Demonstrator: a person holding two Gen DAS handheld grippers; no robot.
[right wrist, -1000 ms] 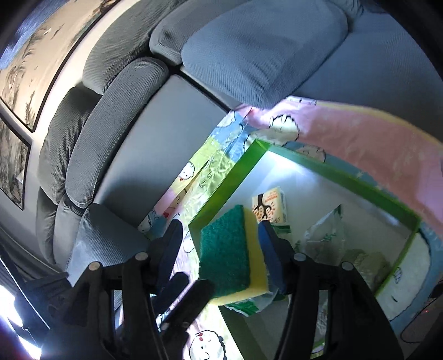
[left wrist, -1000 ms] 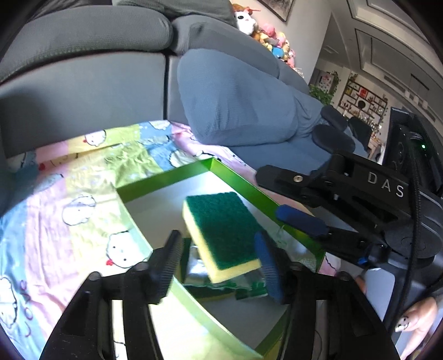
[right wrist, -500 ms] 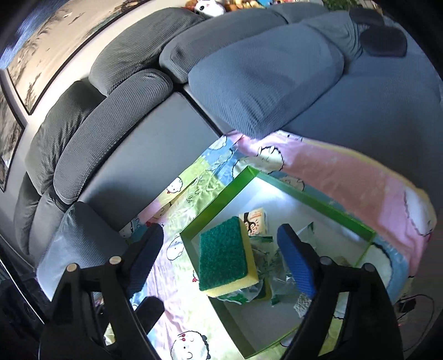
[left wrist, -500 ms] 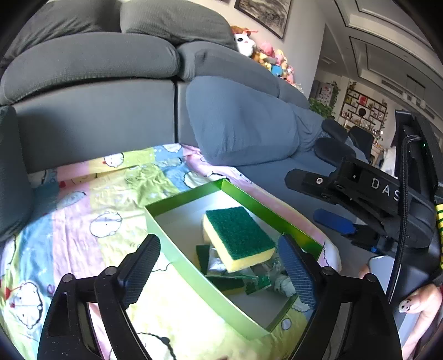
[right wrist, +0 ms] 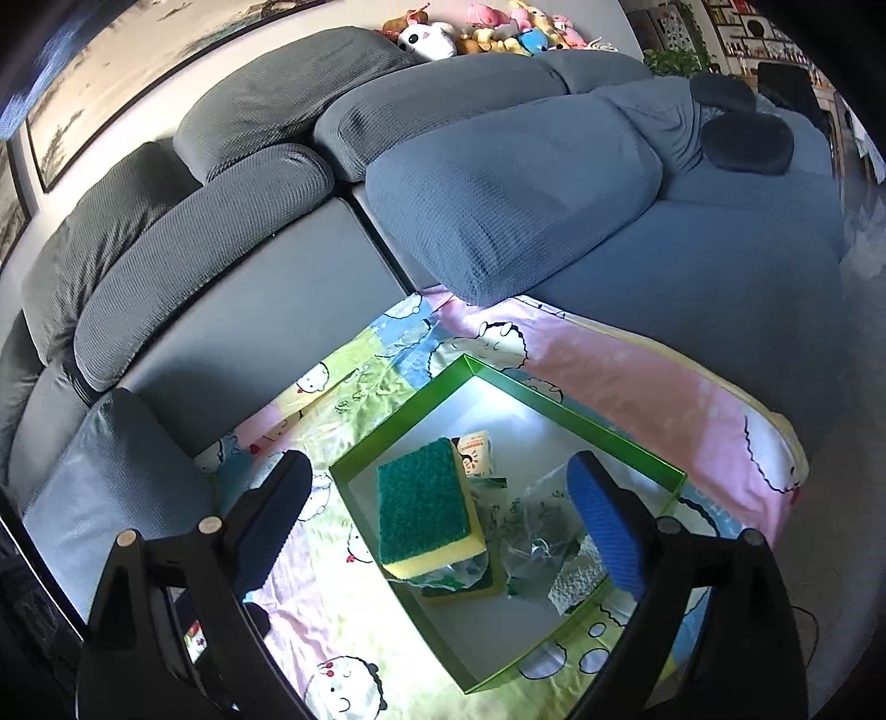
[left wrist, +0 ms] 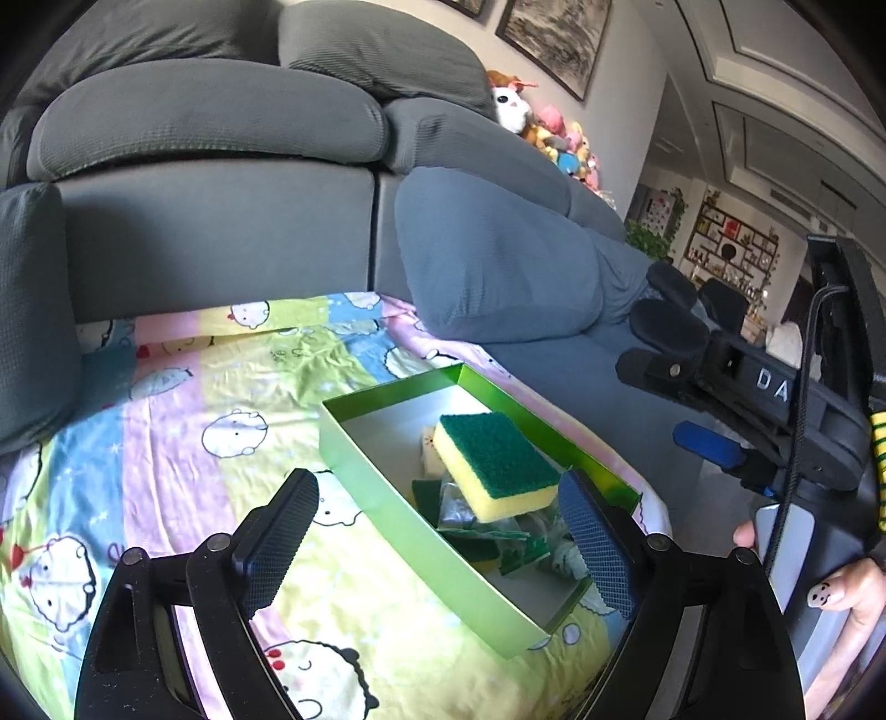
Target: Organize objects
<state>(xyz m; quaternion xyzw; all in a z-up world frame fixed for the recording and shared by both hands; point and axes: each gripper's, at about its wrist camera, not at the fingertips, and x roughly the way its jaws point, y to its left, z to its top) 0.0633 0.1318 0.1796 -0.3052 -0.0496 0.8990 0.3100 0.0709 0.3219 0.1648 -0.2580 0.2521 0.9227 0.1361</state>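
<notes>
Here the left gripper (left wrist: 437, 531) stands wide and holds nothing; its ribbed black pads frame the green box (left wrist: 387, 498) from above. The right gripper (right wrist: 443, 515) has blue pads, its jaws are opening, and nothing is pressed between them. In the left wrist view the right gripper's black body is at the right edge, with a person's hand (left wrist: 830, 587) under it.

The sponge (left wrist: 495, 465) is a thick rectangular block, rough dark green on top and soft yellow below. It lies free inside the box, a little tilted, on top of crinkled clear plastic wrappers (right wrist: 537, 531) and another flat sponge (right wrist: 465, 587). A small printed packet (right wrist: 479, 446) lies just beside it, toward the far corner. The box is shallow, with thin bright green walls and a pale grey floor.

The box rests on a smooth, wrinkled blanket (left wrist: 166, 443) with pastel stripes and cartoon faces. Behind it is a grey sofa (left wrist: 221, 221) with knitted-looking covers and fat cushions. Farther away, plush toys (right wrist: 470, 33) sit along the sofa's top.
</notes>
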